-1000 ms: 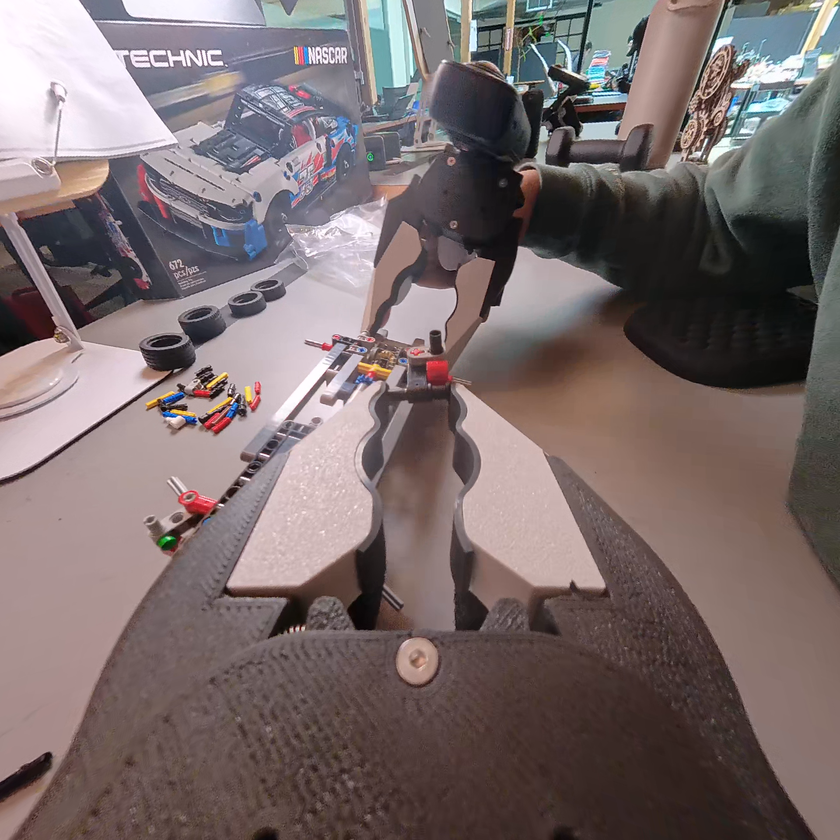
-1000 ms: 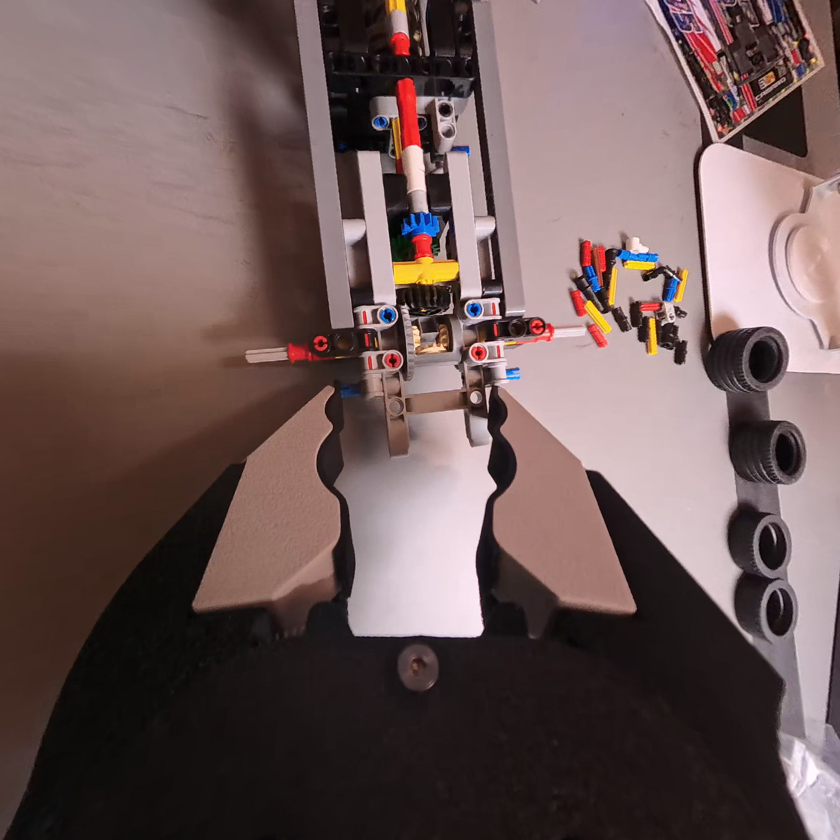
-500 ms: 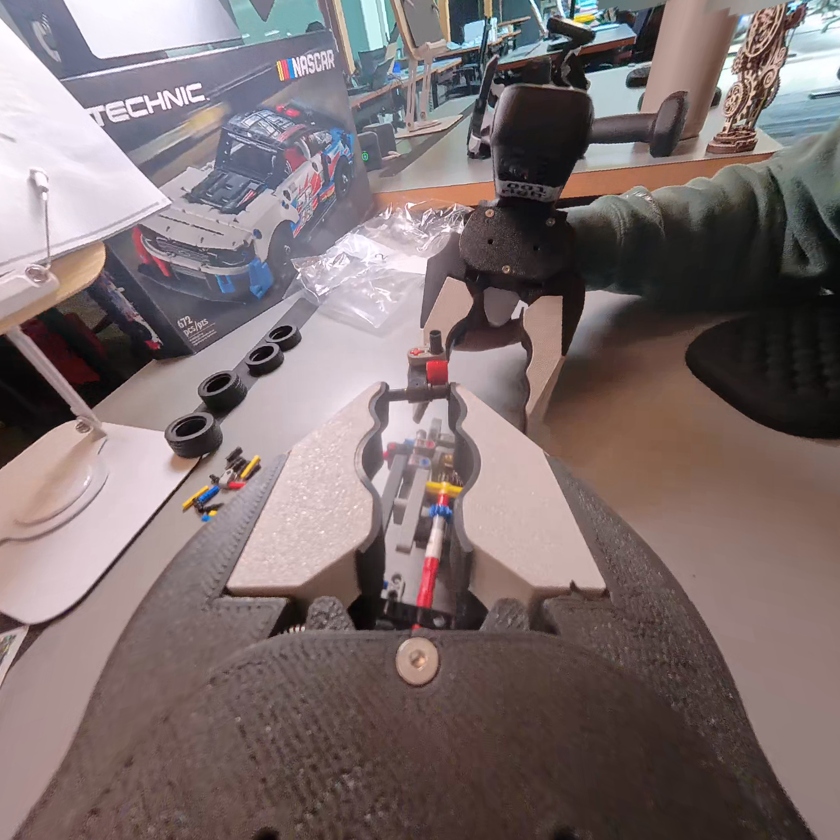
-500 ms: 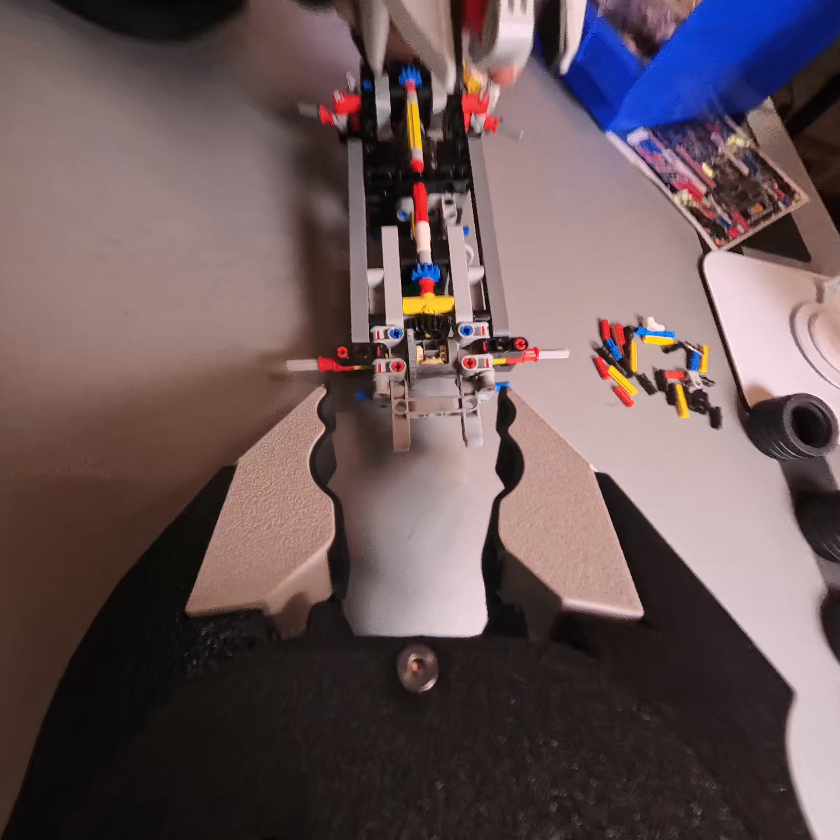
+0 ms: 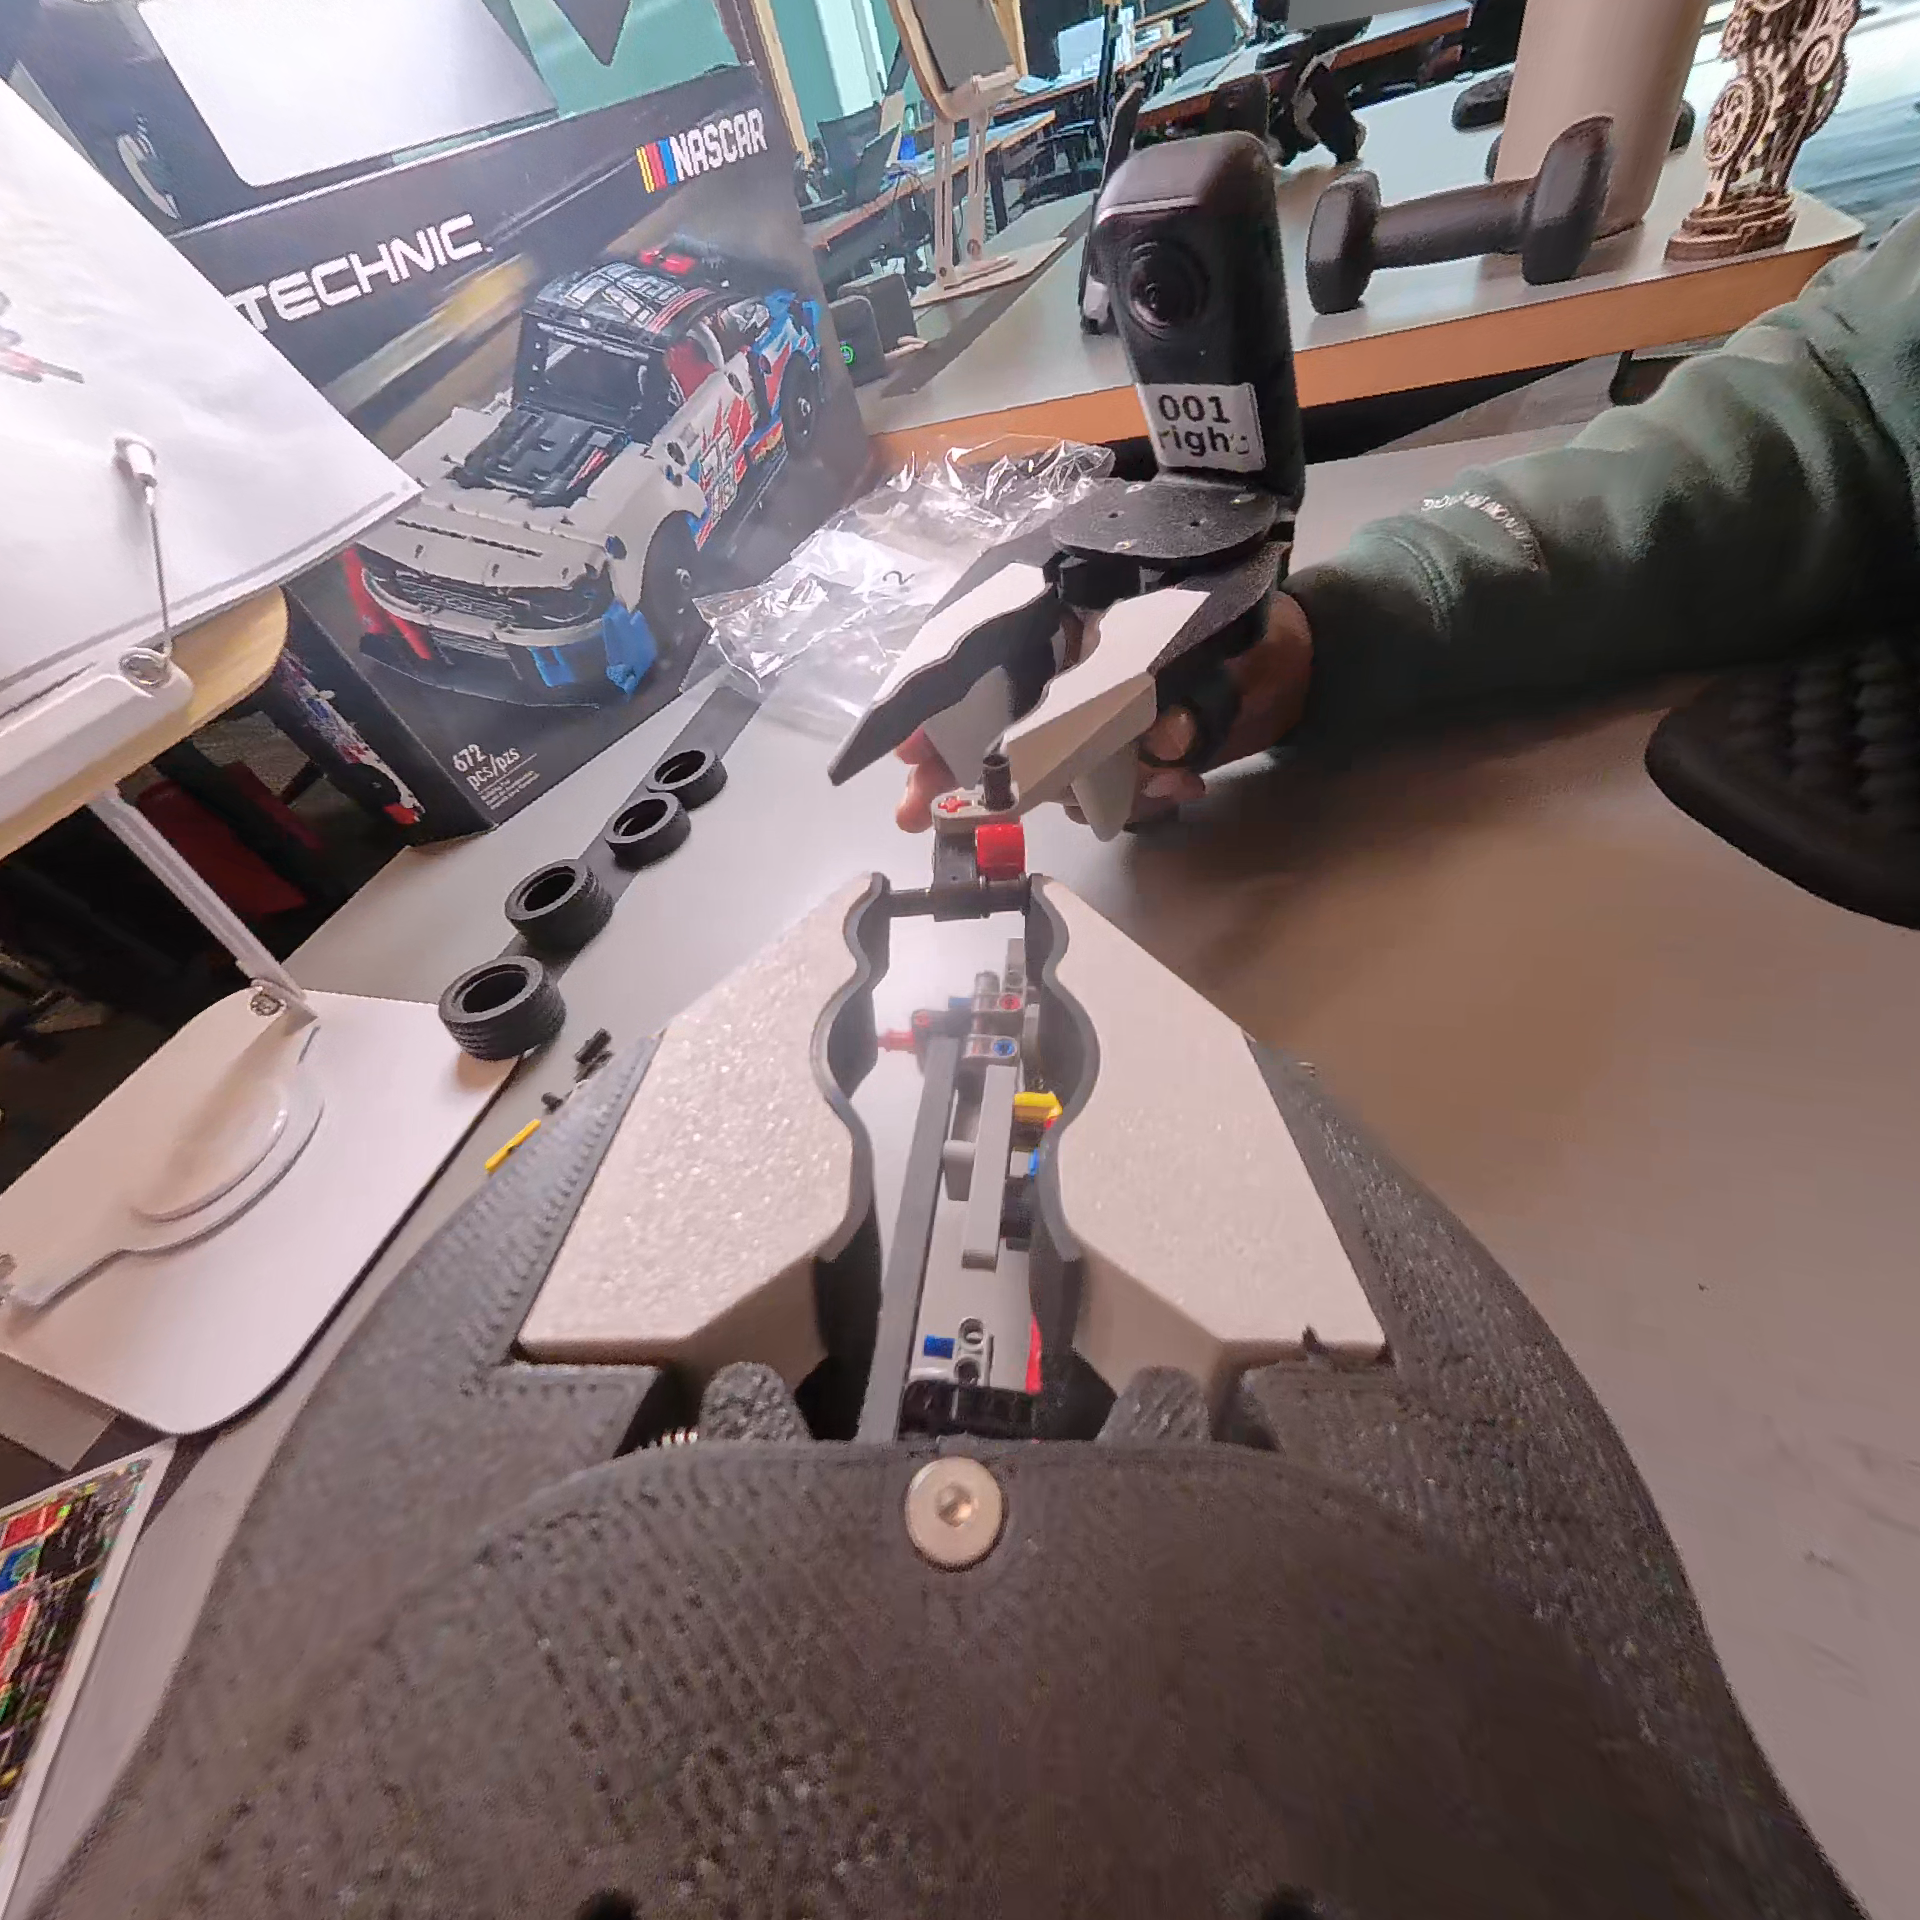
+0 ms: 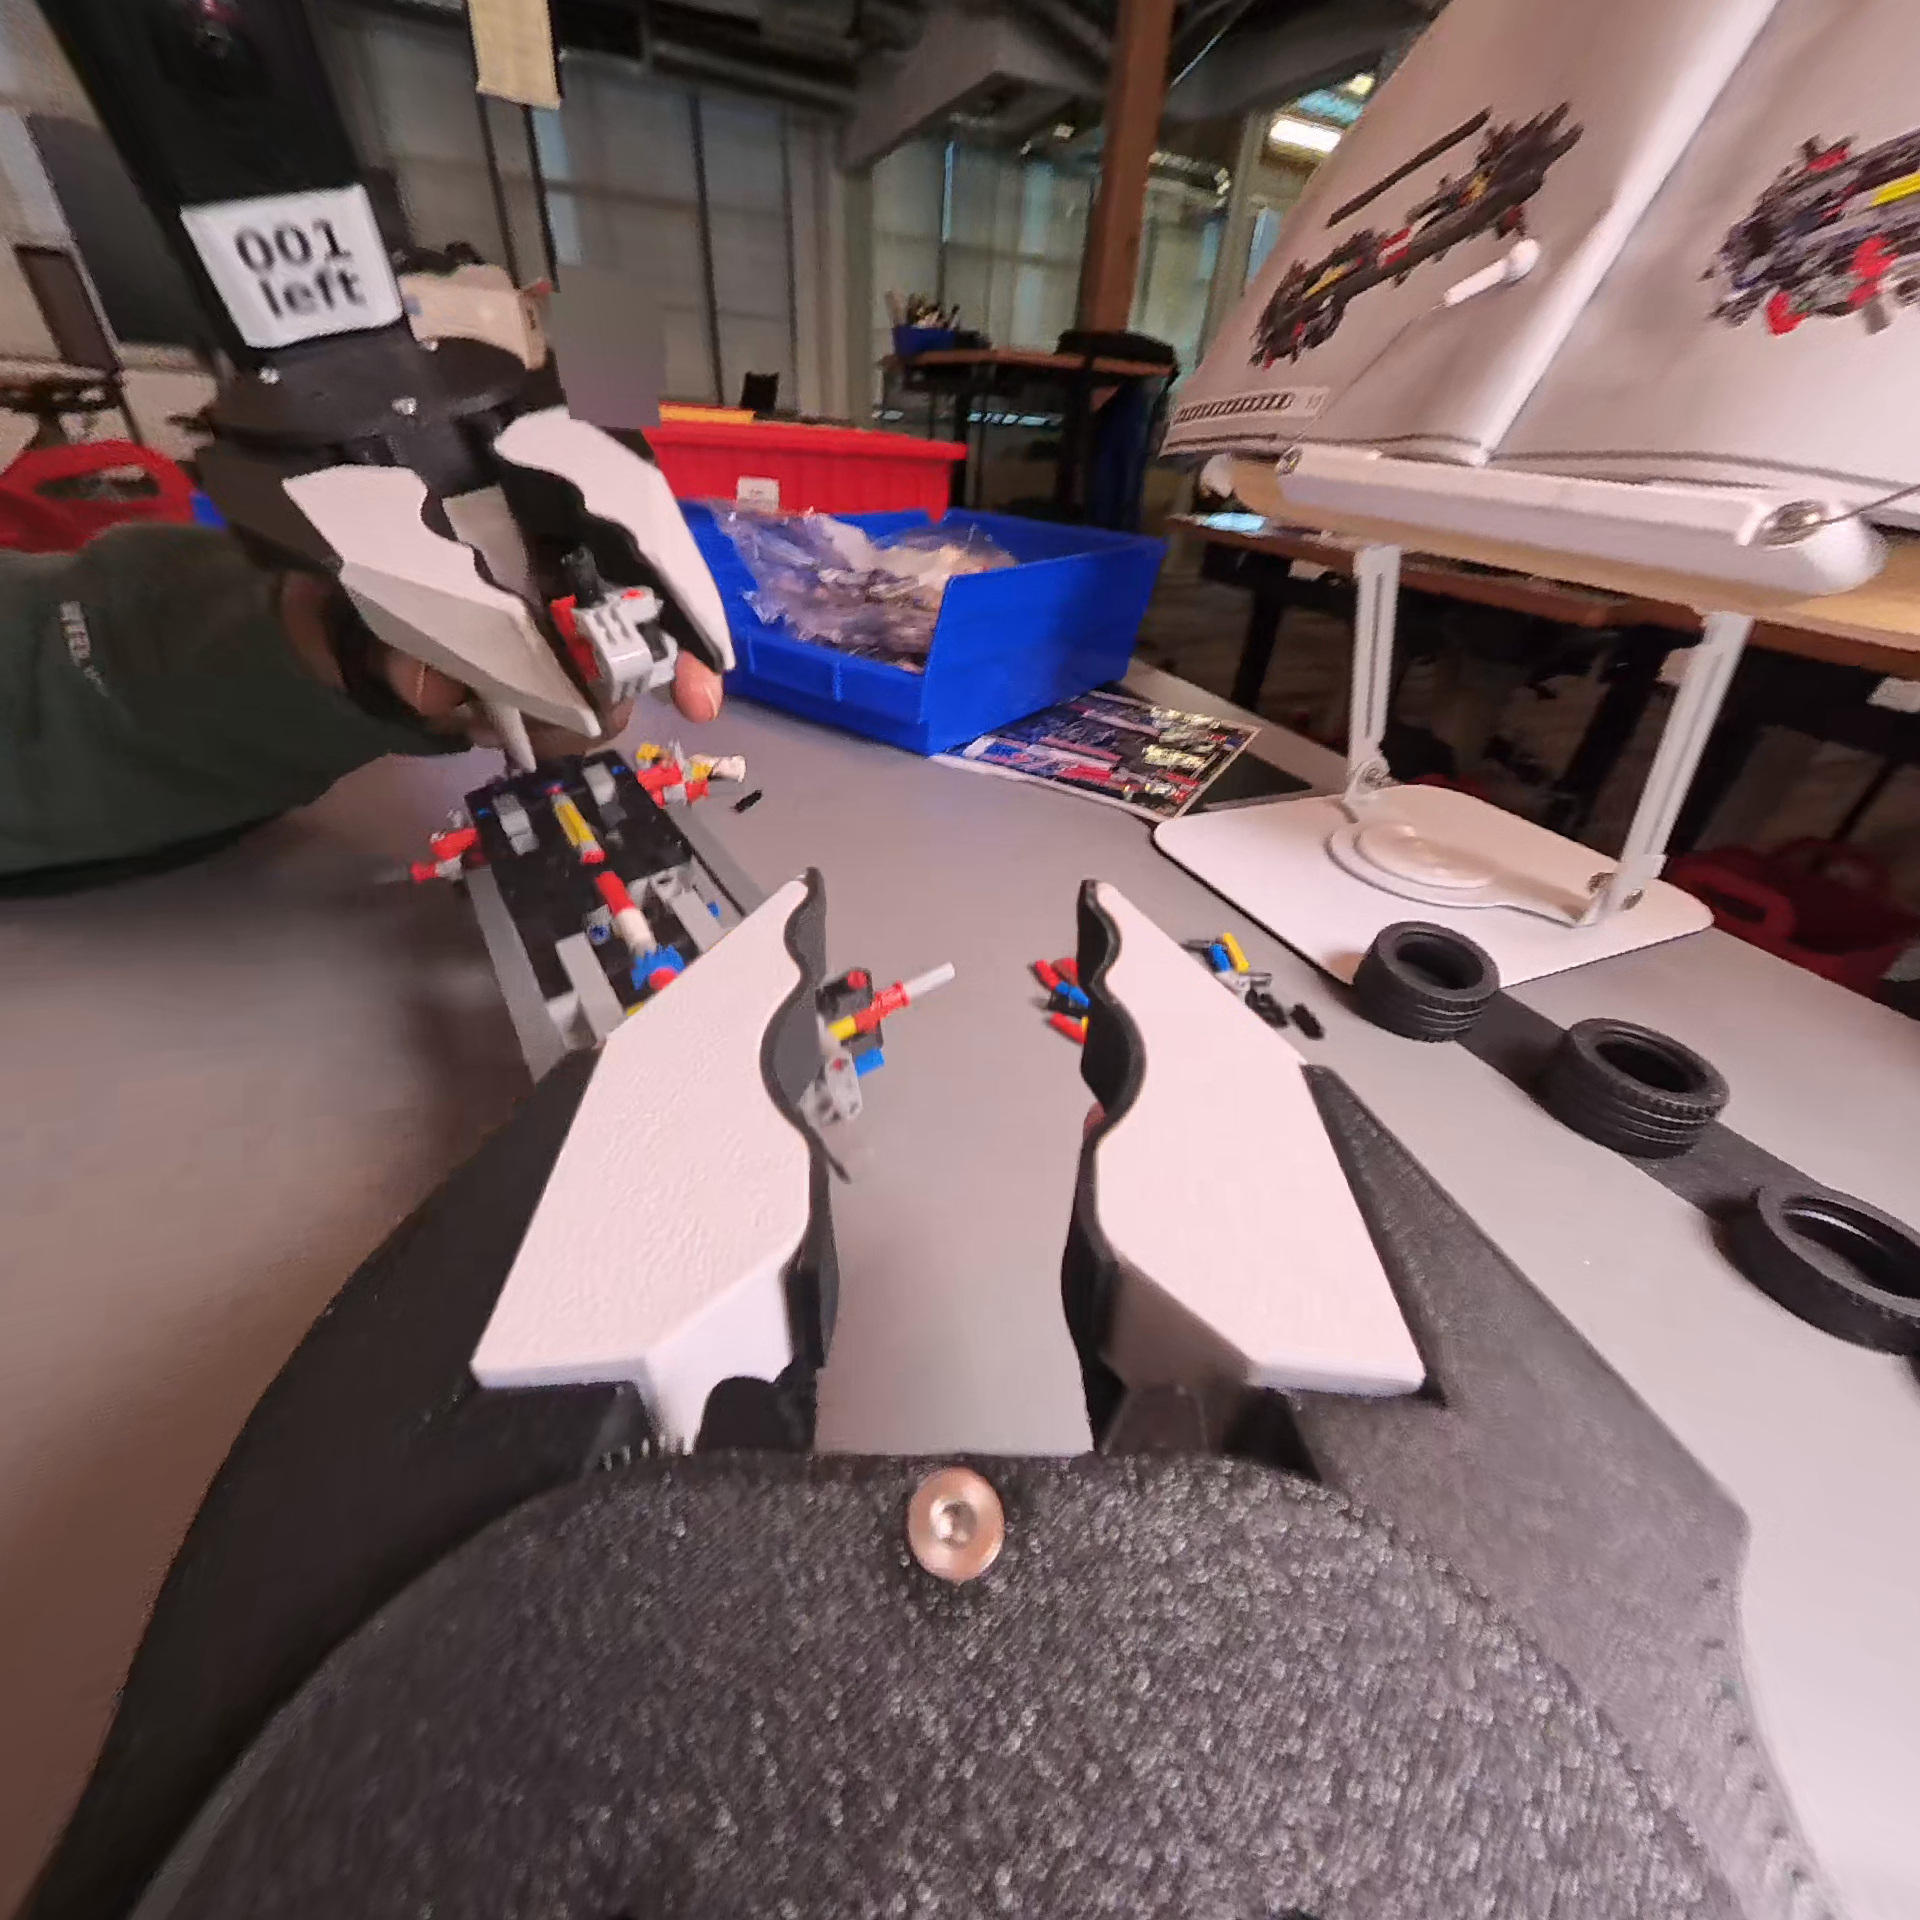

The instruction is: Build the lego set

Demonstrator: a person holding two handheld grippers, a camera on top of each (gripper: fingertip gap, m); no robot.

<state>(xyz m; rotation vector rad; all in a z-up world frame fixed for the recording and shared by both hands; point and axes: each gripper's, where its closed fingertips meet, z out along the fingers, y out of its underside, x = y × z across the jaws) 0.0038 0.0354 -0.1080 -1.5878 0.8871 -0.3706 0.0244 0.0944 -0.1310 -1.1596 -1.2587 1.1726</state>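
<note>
grey chassis (image 6: 582, 894) flat on table

Beyond your tongs, the grey worktop (image 6: 987, 852) stretches toward a large workshop: tall windows (image 6: 727, 239), a wooden post (image 6: 1127, 156), more desks (image 5: 1455, 343) behind.

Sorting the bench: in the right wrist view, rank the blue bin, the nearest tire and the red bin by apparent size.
1. blue bin, largest.
2. red bin.
3. nearest tire, cut off by the frame edge and closest to the camera, so its rank against the red bin is unsure.

Left tool (image 5: 956, 904) pinches closed; right tool (image 6: 951, 935) gapes wide.
</note>
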